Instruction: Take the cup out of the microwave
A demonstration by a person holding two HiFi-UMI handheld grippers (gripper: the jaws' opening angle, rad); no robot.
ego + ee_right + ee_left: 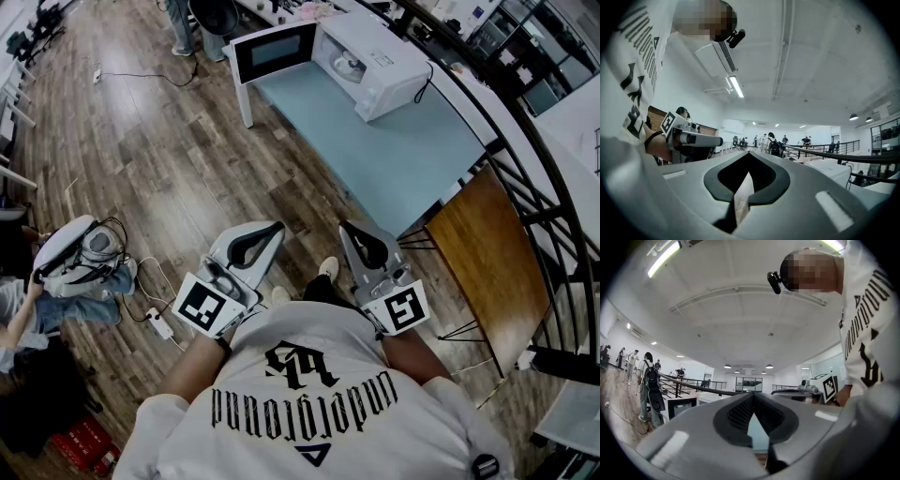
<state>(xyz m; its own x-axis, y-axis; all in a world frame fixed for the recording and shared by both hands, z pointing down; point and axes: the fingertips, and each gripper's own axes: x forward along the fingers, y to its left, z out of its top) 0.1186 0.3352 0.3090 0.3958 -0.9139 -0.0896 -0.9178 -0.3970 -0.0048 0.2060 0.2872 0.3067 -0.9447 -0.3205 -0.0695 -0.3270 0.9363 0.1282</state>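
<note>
The white microwave (380,58) stands at the far end of a pale blue table (375,155), its door (275,49) swung wide open to the left. A pale cup (349,66) sits inside the cavity. Both grippers are held close to my body, well short of the table. My left gripper (275,226) (753,394) is shut, tips touching, with nothing between them. My right gripper (345,226) (749,153) is also shut and empty. In the right gripper view the microwave's white body (829,171) shows low at the right.
A brown wooden tabletop (487,253) adjoins the blue table on the right, and beyond it runs a dark railing (525,141). On the wooden floor at the left a person (84,267) sits beside a power strip (159,324). Other people stand further back.
</note>
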